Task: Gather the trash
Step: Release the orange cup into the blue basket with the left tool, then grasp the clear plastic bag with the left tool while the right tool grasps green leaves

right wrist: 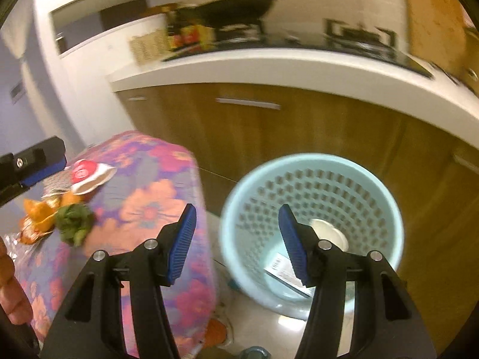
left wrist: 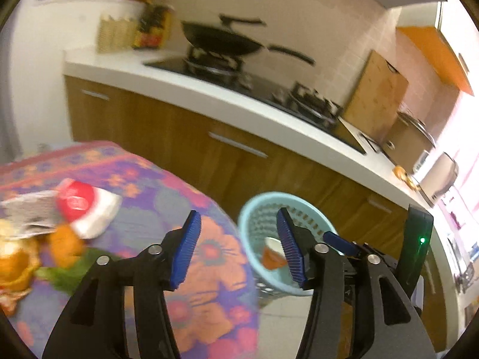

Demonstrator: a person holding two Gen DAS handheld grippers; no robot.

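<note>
Both our grippers, left gripper and right gripper, fingers wide, empty; wrapper near table edge looks light, crinkly: pinch its rim.

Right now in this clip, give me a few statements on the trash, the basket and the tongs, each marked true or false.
1. Both tongs are empty: left tongs and right tongs stand open with nothing between the pads. True.
2. The light blue basket sits on the kitchen counter. False: it stands on the floor beside the table, in front of the wooden cabinets.
3. The basket already holds trash. True: a paper cup lies inside.
4. The flowered tablecloth has been cleared. False: orange peel, green scraps and a red and white wrapper lie on it.
5. A black wok sits on the stove. True.
</note>
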